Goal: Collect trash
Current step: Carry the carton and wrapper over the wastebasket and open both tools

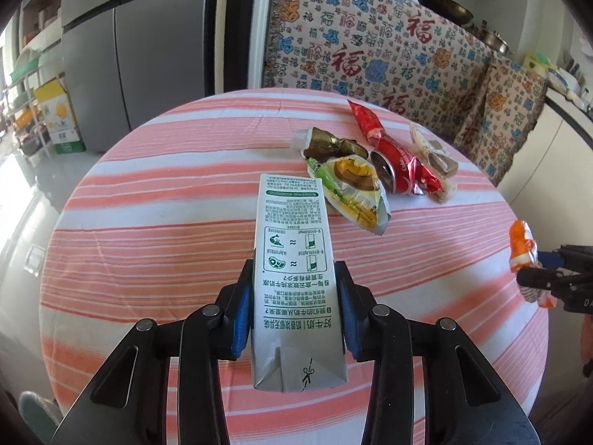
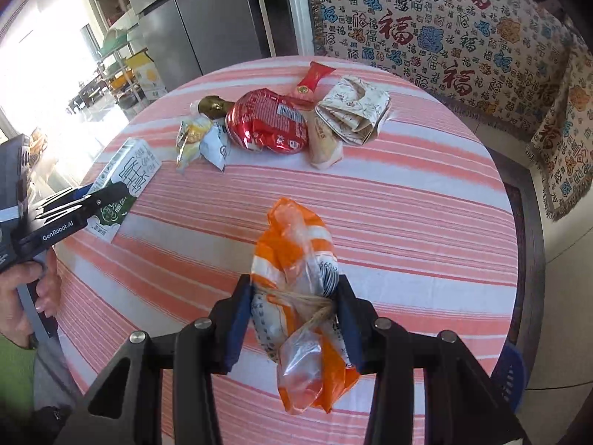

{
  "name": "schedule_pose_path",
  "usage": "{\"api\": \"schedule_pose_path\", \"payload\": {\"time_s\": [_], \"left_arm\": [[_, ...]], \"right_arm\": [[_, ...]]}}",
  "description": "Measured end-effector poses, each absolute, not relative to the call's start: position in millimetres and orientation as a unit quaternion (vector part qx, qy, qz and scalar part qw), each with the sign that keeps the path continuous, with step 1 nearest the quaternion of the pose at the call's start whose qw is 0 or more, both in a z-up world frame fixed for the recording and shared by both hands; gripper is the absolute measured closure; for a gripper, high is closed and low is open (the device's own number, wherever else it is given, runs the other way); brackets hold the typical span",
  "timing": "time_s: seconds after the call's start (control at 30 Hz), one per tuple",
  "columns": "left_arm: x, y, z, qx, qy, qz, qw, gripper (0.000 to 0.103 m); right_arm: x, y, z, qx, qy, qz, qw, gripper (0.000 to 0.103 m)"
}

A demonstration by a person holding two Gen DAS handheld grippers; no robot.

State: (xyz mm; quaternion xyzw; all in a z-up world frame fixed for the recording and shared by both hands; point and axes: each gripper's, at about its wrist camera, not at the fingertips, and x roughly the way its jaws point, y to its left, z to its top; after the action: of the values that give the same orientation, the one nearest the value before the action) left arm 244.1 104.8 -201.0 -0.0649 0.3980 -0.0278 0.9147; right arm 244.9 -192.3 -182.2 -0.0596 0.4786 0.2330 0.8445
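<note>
gripping a milk carton point(image 1: 292, 282) in the left hand-held gripper point(image 1: 294, 289), right hand-held gripper point(image 2: 294, 311) clamped on an orange plastic bag point(image 2: 296, 259), remaining wrappers point(image 2: 267, 122) on the striped table point(image 2: 407, 222)

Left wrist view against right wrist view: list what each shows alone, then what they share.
Left wrist view only: pans on the draped counter, and the milk carton's printed side held between the left gripper's jaws.

Right wrist view only: the person's hand on the left gripper's handle, and twine round the orange bag that the right gripper clamps.

Both: the striped tablecloth, the trash pile with its red wrapper, the refrigerator, and the patterned cloth.
</note>
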Motion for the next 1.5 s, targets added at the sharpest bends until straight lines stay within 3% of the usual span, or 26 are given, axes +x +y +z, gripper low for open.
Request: {"api": "schedule_pose_path", "payload": {"time_s": [0.27, 0.87, 1.23, 1.5], "left_arm": [[209, 90, -188, -0.091, 0.389, -0.089, 0.913, 0.062], [196, -48, -174, -0.048, 0.408, -0.192, 0.891, 0.062], [194, -168, -150, -0.027, 0.397, -0.271, 0.876, 0.062], [195, -252, -166, -0.028, 0.410, -0.312, 0.857, 0.062]], "right_arm": [[228, -221, -181, -0.001, 0.472, 0.231, 0.851, 0.059], [206, -326, -169, 0.109, 0.442, 0.165, 0.875, 0.059], [189, -423, -165, 0.158, 0.409, 0.076, 0.896, 0.059], [178, -507, -193, 0.165, 0.391, -0.016, 0.905, 0.059]]}}
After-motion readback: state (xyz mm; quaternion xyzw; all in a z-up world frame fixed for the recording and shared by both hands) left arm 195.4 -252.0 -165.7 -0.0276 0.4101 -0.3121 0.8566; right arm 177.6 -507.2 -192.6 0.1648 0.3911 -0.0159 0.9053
